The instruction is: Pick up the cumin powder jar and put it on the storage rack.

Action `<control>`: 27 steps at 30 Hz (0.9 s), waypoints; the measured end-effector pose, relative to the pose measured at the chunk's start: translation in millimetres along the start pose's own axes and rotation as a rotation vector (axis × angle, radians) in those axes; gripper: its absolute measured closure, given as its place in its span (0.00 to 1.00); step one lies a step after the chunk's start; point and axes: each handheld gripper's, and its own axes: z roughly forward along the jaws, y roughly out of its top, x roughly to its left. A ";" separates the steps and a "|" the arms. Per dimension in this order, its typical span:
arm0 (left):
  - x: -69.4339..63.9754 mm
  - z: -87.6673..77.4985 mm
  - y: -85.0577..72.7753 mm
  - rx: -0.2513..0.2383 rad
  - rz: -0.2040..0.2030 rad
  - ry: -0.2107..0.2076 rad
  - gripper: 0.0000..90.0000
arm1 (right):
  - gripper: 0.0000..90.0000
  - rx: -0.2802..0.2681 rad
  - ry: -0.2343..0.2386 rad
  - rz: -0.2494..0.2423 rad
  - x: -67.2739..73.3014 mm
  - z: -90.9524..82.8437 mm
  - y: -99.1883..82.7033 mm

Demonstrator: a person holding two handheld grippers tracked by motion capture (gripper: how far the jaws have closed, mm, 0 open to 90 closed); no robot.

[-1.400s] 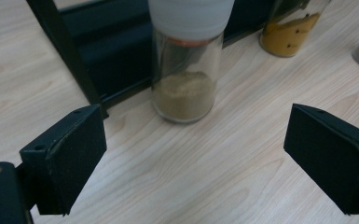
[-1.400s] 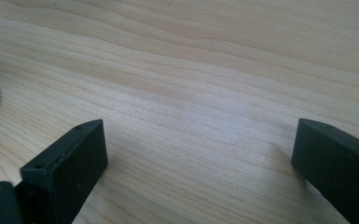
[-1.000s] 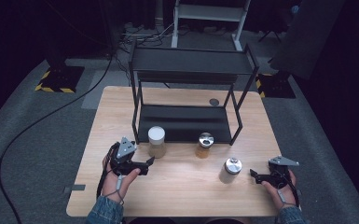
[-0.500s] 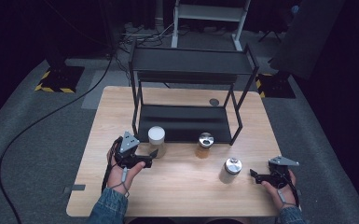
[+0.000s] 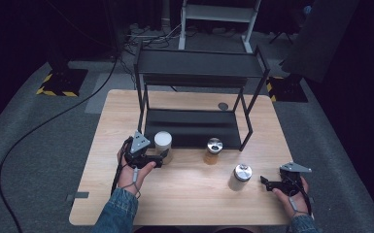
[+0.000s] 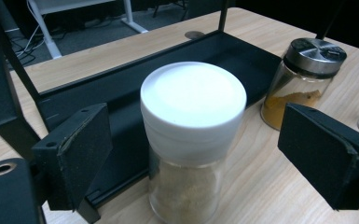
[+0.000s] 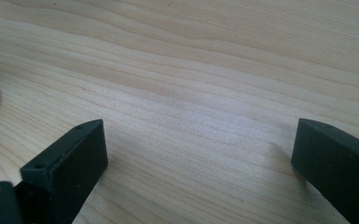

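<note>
Two grippers | left gripper [image 6: 193, 154] straddling white-lidded jar [image 6: 192, 140], jaws just closing in, pads clear of the glass; jar standing upright on table [image 5: 184, 194] at rack's [image 5: 194, 126] 7 o'clock corner | right gripper [image 7: 198, 158] lying released, gaping over bare wood; steel-lidded jar [image 5: 240, 176] sitting at its 9 o'clock | amber spice jar [image 6: 303, 81] waiting at white-lidded jar's 2 o'clock
</note>
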 end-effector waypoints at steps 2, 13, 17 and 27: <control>-1.0 3.4 0.1 0.000 0.002 0.005 0.11 | 0.03 -0.001 0.000 0.000 0.0 0.0 -0.1; -6.2 24.2 0.5 0.024 -0.003 0.028 0.17 | 0.03 0.000 0.000 0.000 0.0 0.0 -0.1; -6.4 31.0 -0.8 0.036 -0.019 0.030 0.21 | 0.03 0.000 0.000 0.000 0.0 0.0 -0.1; -9.5 34.0 0.5 0.039 0.004 0.035 0.37 | 0.03 0.000 0.000 0.000 0.0 0.0 0.0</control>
